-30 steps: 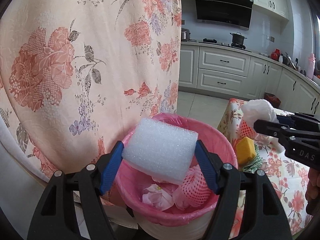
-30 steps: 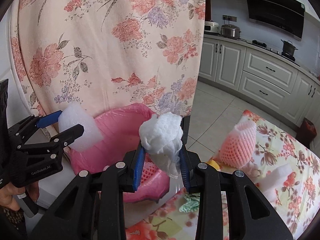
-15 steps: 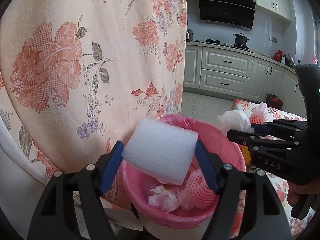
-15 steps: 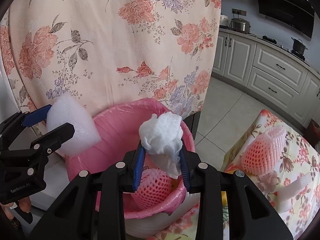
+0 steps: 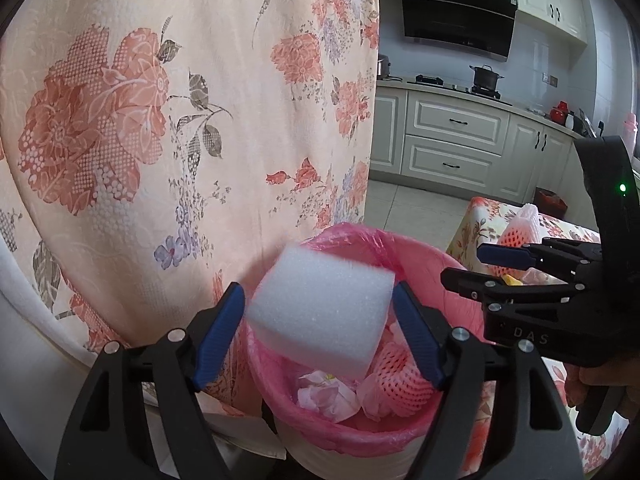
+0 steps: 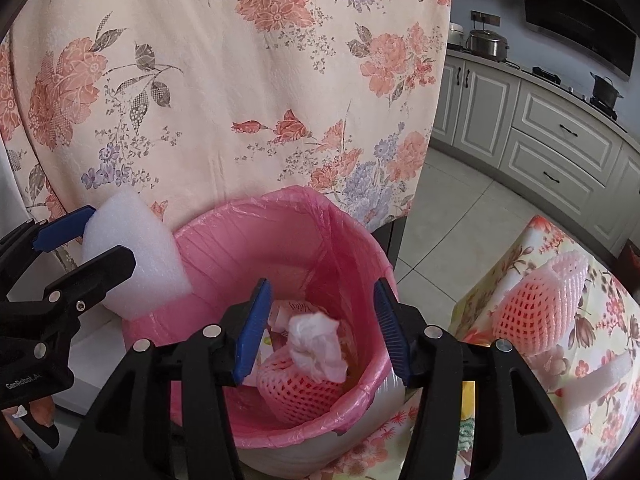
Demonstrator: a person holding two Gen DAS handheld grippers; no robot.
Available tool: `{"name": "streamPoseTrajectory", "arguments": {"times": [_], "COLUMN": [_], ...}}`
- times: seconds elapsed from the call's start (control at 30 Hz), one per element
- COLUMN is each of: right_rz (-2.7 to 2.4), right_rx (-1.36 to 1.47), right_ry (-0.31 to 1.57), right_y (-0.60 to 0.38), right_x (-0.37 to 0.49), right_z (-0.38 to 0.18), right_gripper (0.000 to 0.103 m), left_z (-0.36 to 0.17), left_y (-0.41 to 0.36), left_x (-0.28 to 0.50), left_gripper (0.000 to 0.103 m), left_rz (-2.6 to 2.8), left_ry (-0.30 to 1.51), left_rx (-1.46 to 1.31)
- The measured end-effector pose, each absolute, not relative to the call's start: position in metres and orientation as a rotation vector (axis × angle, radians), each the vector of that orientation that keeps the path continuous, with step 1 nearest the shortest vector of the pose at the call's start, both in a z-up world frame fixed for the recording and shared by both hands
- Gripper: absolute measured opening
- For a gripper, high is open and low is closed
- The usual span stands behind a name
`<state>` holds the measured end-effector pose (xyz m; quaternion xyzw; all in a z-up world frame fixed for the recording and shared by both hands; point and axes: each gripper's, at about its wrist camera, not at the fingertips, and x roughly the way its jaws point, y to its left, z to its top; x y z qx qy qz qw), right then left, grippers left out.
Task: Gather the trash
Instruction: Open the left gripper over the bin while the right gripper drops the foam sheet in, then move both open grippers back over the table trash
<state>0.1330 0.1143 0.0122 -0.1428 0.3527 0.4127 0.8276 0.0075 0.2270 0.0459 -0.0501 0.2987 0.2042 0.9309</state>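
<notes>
Item, crumpled white tissue (image 6: 318,344): half a second earlier we held it pinched in the right gripper (image 6: 320,330); it then lay in the pink-lined bin (image 6: 280,216), on top of a pink foam fruit net (image 6: 300,388). The right gripper's jaws were opening, nothing between them, above the bin. We judged this piece collected.

Item, white foam block (image 5: 320,312): between the blue pads of the left gripper (image 5: 320,336), over the bin mouth. Those jaws were opening too; a sliver of gap showed at each pad and the block looked blurred, so we judged it just let go, not yet landed.

Item, remaining trash: another foam net (image 6: 536,304) and a white foam strip (image 6: 600,380) on the floral-clothed bench (image 6: 600,440) beside the bin.

Item, surroundings: floral curtain (image 5: 180,120) behind the bin.
</notes>
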Motion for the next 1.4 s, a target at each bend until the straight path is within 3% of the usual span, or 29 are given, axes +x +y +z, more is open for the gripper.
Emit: {"name": "streamPoseTrajectory", "arguments": {"times": [0.1, 1.4], "right_rz": [0.866, 0.597], "right_rx": [-0.298, -0.167], "right_ry": [0.745, 0.738], "right_y": [0.110, -0.095], "right_x": [0.135, 0.162], "right_z": [0.012, 0.007], "right_gripper": [0.064, 0.073], "left_z": [0.047, 0.053], "left_y": [0.227, 0.126], "left_x": [0.007, 0.032], "left_gripper": [0.079, 0.079], "left_rz": [0.419, 0.273], "left_ry": [0.607, 0.633], "left_rx": [-0.107, -0.020]}}
